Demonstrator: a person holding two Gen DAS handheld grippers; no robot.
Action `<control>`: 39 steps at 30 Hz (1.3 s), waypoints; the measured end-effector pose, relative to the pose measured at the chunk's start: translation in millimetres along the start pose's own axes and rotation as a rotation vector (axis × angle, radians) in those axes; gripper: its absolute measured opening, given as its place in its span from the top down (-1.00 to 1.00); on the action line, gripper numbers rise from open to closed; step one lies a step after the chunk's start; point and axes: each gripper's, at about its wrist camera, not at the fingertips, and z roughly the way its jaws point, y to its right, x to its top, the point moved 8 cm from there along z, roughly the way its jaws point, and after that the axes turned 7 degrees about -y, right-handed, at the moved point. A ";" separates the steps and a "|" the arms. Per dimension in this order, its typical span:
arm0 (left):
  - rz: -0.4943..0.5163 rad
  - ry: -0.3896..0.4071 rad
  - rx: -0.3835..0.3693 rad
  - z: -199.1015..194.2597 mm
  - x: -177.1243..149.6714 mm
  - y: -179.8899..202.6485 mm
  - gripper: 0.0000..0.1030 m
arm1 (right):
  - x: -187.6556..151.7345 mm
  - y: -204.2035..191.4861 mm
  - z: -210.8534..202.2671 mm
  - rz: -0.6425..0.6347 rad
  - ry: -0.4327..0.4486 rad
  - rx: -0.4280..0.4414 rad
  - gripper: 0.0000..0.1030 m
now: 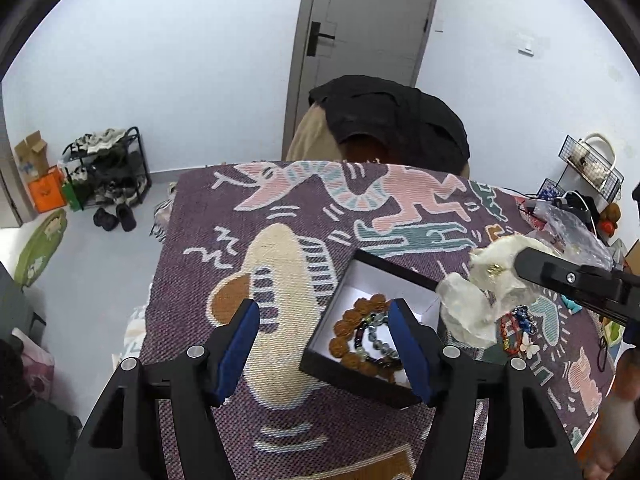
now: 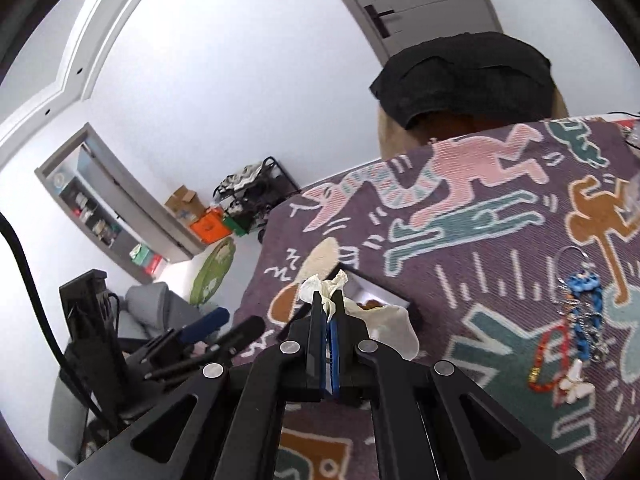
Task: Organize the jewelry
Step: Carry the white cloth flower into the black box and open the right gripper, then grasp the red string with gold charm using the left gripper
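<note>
Right tongs (image 2: 329,312) clenched on crumpled tissue (image 2: 326,286) sticking up; left tongs (image 1: 324,320) released above bracelet box (image 1: 362,382), partly hidden.

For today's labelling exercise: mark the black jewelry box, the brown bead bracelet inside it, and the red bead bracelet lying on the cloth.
black jewelry box (image 1: 352,378), left wrist view, near black wall.
brown bead bracelet (image 1: 343,326), left wrist view, left arc of beads.
red bead bracelet (image 2: 541,354), right wrist view, left side of loop.

Tablecloth (image 1: 280,432) – coarse woven cloth, matt; box (image 1: 352,376) – matt black card; bracelets (image 1: 368,332) – glossy beads.
</note>
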 end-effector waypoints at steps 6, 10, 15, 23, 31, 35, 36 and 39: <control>-0.005 0.007 0.003 -5.8 -0.9 -5.4 -0.32 | 0.2 -16.0 18.9 -0.020 -0.027 0.032 0.73; -0.001 0.009 -0.004 -9.9 -1.1 -2.0 -0.32 | -4.6 -7.0 14.2 0.027 -0.015 0.056 -0.44; 0.013 0.019 -0.017 -11.5 1.1 10.6 -0.44 | -10.1 13.4 -2.6 0.079 -0.013 0.040 -0.45; 0.076 0.018 -0.045 -11.0 3.5 48.5 -0.55 | -20.3 55.9 -35.7 0.154 0.015 -0.010 -0.45; 0.126 0.008 -0.071 -8.4 0.5 85.2 -0.56 | -31.9 93.3 -74.2 0.191 0.064 -0.049 -0.45; 0.149 0.002 -0.085 -5.9 -0.5 104.1 -0.56 | -36.7 109.8 -93.8 0.198 0.093 -0.070 -0.45; 0.157 -0.001 -0.088 -5.0 -1.3 109.3 -0.56 | -37.2 112.7 -97.0 0.198 0.095 -0.073 -0.45; 0.179 -0.007 -0.099 -2.0 -3.3 123.8 -0.56 | -41.7 125.6 -107.8 0.206 0.108 -0.087 -0.45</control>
